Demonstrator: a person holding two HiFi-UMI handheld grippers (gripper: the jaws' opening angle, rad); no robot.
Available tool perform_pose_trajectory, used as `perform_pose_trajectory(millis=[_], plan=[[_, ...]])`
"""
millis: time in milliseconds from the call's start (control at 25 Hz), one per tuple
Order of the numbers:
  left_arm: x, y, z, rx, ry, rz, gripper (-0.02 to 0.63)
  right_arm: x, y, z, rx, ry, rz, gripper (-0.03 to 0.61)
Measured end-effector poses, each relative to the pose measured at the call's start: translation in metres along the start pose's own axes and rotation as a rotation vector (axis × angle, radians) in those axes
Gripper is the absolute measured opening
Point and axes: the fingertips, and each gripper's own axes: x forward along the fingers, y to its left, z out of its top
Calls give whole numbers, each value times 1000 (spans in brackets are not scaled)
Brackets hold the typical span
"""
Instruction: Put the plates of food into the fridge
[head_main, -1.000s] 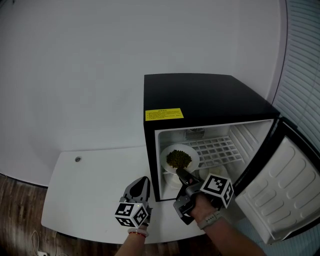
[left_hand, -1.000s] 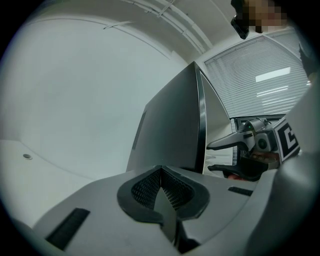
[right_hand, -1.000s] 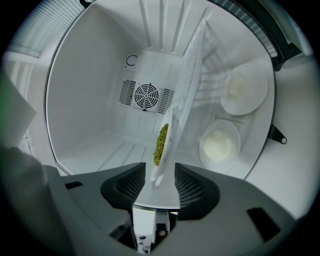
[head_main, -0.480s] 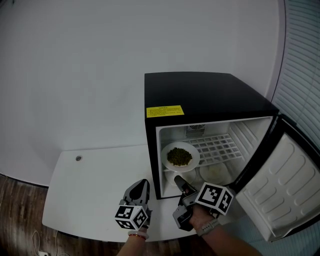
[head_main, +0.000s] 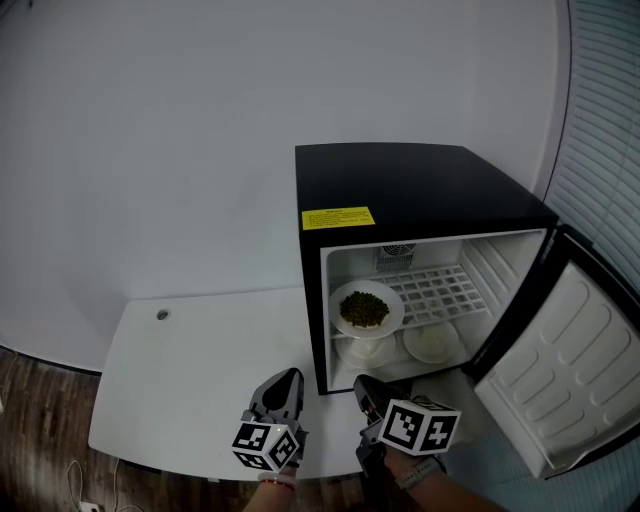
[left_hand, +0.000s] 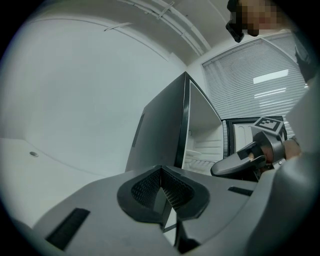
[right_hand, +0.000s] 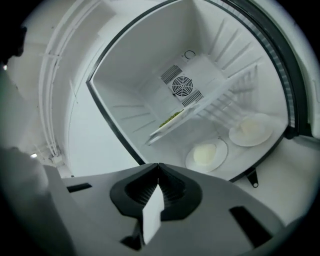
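One open fridge (head_main: 420, 200) holds three plates: the greens plate (head_main: 366, 309) on the shelf, two pale plates (head_main: 432, 342) below, spread out to fit. At its 6 o'clock, my left gripper (head_main: 287, 378) and right gripper (head_main: 363, 387), its jaws just closed, hang clenched and empty, apparently finished.

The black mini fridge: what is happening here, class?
A person stands before the black mini fridge, its door open. A white plate of green food sits on the wire shelf, with two more white plates on the fridge floor below. The hand-held right gripper has just closed its jaws on nothing; the left gripper is also shut and empty.
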Motion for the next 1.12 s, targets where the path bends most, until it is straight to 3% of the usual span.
perform_pose_trajectory(millis=[320,440,640,840,1120], plan=[[-37,-24,1,22,-1,-20,8,-31,31,-14,-408,-22,50,6],[-53,-37,-3,24,10,-29,8,-48,36,-19,-495,-40,50,6],[-74,-57,-6,31,22,-50,8,-74,34,-33,-550,-44,40,6],[-93,-72,8,5,-20,-30,8,-95,39,-42,-590,-62,53,5],[-111,-88,2,2,-5,-41,8,-114,51,-38,-591,-109,70,5]])
